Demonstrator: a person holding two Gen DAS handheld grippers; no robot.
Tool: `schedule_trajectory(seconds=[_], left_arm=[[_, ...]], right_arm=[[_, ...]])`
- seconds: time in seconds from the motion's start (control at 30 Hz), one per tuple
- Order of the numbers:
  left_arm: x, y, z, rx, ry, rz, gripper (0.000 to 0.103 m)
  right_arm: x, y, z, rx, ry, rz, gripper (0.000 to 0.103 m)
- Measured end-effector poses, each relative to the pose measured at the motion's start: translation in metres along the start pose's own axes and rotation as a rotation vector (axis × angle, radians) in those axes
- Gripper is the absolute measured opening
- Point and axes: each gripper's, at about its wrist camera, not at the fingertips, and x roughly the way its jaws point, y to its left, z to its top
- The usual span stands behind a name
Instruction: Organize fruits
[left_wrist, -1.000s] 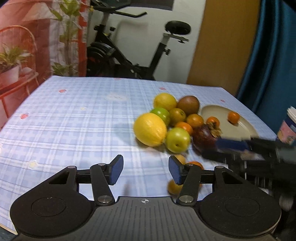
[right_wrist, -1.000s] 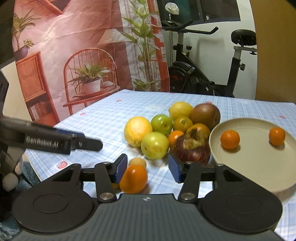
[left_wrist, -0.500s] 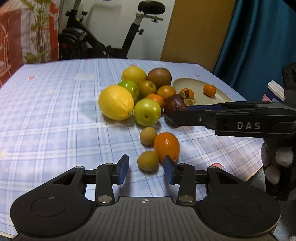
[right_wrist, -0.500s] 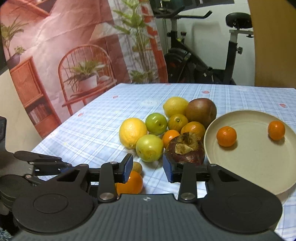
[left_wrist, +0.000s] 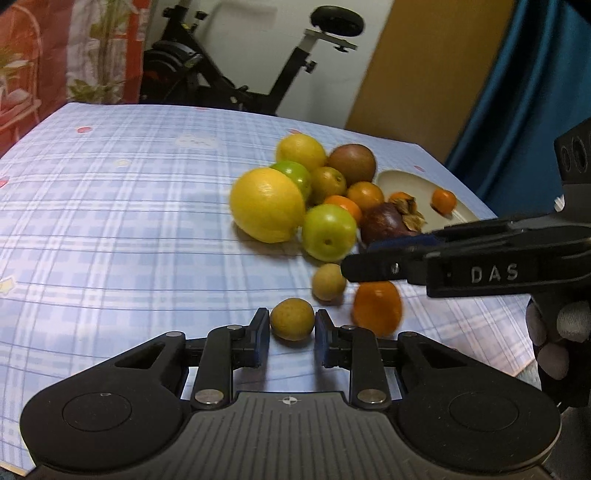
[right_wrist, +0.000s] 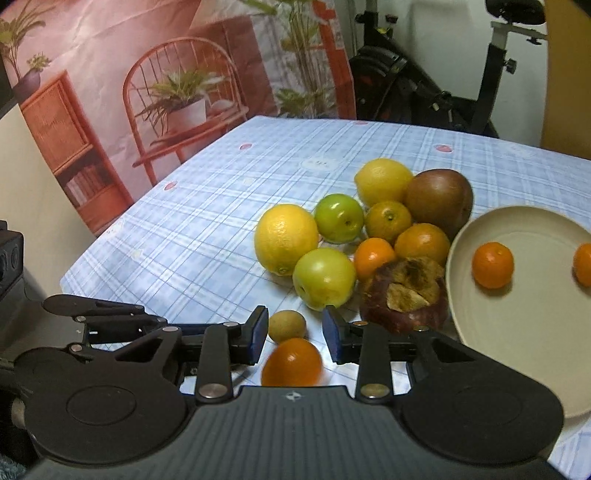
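Observation:
A small tan fruit (left_wrist: 291, 319) sits on the checked tablecloth (left_wrist: 129, 221) with my left gripper (left_wrist: 291, 332) shut on it, both pads touching. My right gripper (left_wrist: 358, 254) reaches in from the right and hovers over a second tan fruit (left_wrist: 328, 282) and a loose orange (left_wrist: 376, 308). In the right wrist view its jaws are closing around empty space (right_wrist: 293, 330), with that tan fruit (right_wrist: 287, 325) and the orange (right_wrist: 291, 363) below, untouched. Behind lies a pile with a lemon (right_wrist: 286, 238), green apples (right_wrist: 325, 282) and a mangosteen (right_wrist: 404, 291). The beige plate (right_wrist: 517, 332) holds two small oranges (right_wrist: 493, 264).
The left gripper's fingers (right_wrist: 110, 314) cross the near left of the right wrist view. A gloved hand (left_wrist: 554, 332) holds the right gripper. The table's near edge runs just below both grippers. An exercise bike (left_wrist: 258, 74) and a blue curtain (left_wrist: 517, 92) stand behind the table.
My left gripper sank forward and shut on the small tan fruit. The right gripper's jaws narrowed and it slid across above the loose orange and the other tan fruit.

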Motion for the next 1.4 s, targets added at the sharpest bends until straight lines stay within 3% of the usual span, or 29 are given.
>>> schedule_trajectory(seconds=[0.37,0.6,1.0,1.23,1.4], left_arm=[[0.001,0.007,0.002,-0.028,-0.006,-0.001,0.028],[-0.003,0.008,0.001,-0.035,-0.019,0.004,0.028],[-0.013,0.0,0.007,-0.009,-0.064,0.038,0.028],[-0.019,-0.019,0.028,0.059,-0.107,0.068,0.028],[-0.014,-0.046,0.052,0.128,-0.127,0.054,0.028]], right_arm=[[0.029,0.01,0.006,-0.046,0.118,-0.01,0.034],[0.03,0.008,0.004,-0.03,0.101,-0.008,0.03],[-0.017,-0.001,-0.024,0.012,-0.149,-0.01,0.03],[-0.053,-0.03,-0.036,0.117,-0.333,-0.062,0.03],[-0.063,-0.056,-0.039,0.181,-0.395,-0.118,0.03]])
